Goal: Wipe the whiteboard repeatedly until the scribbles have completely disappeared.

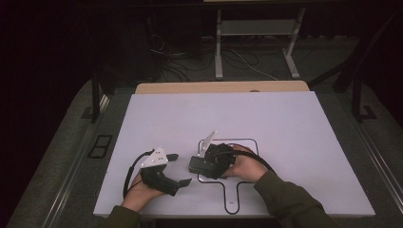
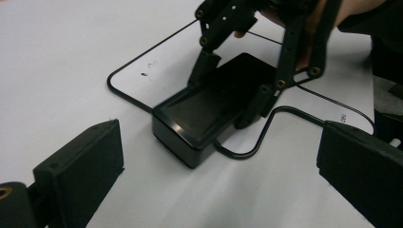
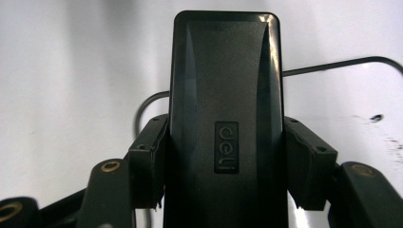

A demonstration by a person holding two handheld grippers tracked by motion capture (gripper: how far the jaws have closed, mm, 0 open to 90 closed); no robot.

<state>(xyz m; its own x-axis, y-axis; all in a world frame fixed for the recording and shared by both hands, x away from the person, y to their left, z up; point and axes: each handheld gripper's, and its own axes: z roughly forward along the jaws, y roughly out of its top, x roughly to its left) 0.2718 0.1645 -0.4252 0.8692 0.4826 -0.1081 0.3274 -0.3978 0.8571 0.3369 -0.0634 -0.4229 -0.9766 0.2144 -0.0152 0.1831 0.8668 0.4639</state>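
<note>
Your right gripper (image 3: 223,166) is squeezing the black box (image 3: 223,95) by its two long sides. The box sits on the white table (image 1: 285,142), near the front edge, on the black outline (image 1: 237,199) drawn there. It looks hard, smooth and maybe slippery, so keep holding the flat sides. Your left gripper (image 1: 179,169) waits beside it, jaws wide apart, holding nothing.

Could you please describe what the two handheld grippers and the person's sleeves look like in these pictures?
Both are black. The left gripper has blocky rectangular fingers, a grey three-cornered plate on top and a black cable looping behind it. The right gripper has slim linkage bars with brass-coloured pivot pins, a matching grey plate and its own black cable. The person wears dark olive long sleeves.
</note>
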